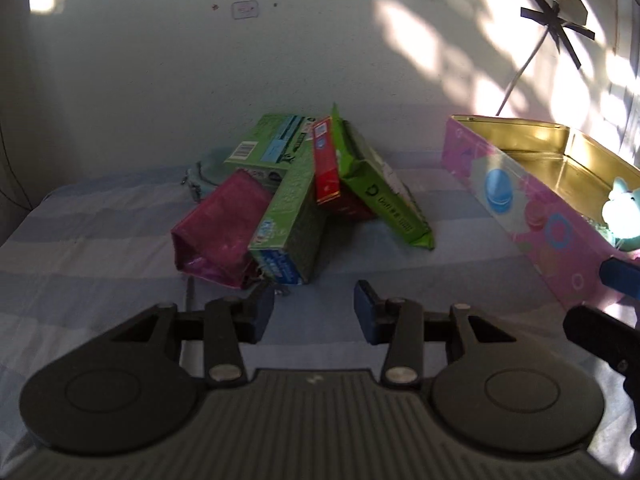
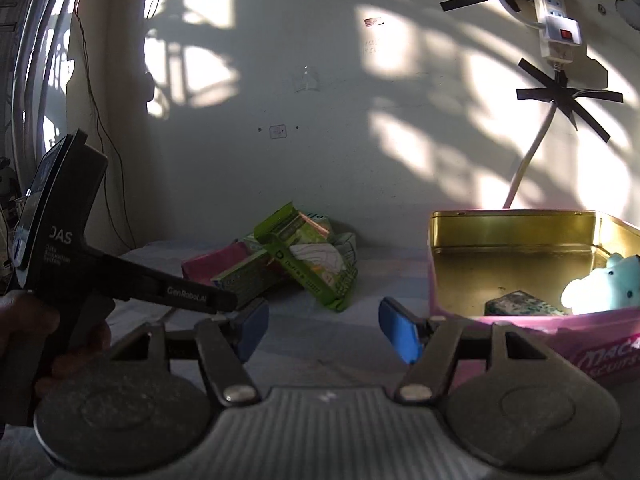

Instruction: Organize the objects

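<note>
surface: striped blue sheet, wall behind.
pile: loose heap mid-sheet, things leaning on each other; green box in front, magenta pouch touching its left side, second green box behind on top, red box upright between green box and green packet, which tilts to the right. Small grey-blue thing at the pile's back left, can't tell what.
tin: pink biscuit tin, lid off, gold inside, right of the pile and apart from it. Holds a pale blue plush toy and a dark speckled block; rest of the floor bare.
left tongs: left gripper released, nothing between the pads, gap modest. Aimed at the near end of the green box, just short of it, not touching.
right tongs: right gripper released, empty, beside the tin's near left corner.
step: judged as reach for the next item; pile not yet cleared, tin partly filled.
next move: likely close in on the green box or pouch end. Gap looks narrow for the box, so widen first, then clench and carry to the tin.
risk: pulling the front box may topple the leaning red box and packet.
</note>
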The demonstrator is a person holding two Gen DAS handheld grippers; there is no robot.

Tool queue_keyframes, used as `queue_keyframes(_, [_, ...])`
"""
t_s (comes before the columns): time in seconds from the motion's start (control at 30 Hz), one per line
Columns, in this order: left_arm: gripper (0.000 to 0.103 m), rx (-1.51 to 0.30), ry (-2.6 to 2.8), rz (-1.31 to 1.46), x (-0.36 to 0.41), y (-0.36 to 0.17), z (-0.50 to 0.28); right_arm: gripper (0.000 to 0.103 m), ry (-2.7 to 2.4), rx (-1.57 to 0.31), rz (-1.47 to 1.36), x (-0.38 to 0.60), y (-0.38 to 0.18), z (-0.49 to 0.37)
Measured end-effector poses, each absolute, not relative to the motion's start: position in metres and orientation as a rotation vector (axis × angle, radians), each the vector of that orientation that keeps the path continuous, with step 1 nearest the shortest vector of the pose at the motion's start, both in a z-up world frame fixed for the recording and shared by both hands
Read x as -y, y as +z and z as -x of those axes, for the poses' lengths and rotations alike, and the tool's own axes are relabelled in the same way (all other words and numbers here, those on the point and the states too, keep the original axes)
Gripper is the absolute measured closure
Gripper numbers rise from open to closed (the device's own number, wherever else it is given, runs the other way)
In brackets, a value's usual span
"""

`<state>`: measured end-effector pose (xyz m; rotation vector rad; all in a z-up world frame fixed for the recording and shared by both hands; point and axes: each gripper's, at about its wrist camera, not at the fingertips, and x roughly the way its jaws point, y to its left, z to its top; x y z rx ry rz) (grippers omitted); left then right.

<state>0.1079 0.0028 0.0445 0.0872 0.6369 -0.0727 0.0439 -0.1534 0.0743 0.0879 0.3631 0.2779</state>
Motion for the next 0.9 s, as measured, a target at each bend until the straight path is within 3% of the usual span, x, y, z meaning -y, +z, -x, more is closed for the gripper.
queue_keyframes(0.5, [0.055,-0.619,0.102,0.020,-0.088,0.020,-0.116,0.040,0.341,-0.501,-0.037,0.086,0.068,-0.068])
queue_keyframes(0.9, [0.050,-0.601,0.110,0.163,-0.110,0.012,-0.115,0.041,0.175,-0.395,0.101,0.045,0.086,-0.145])
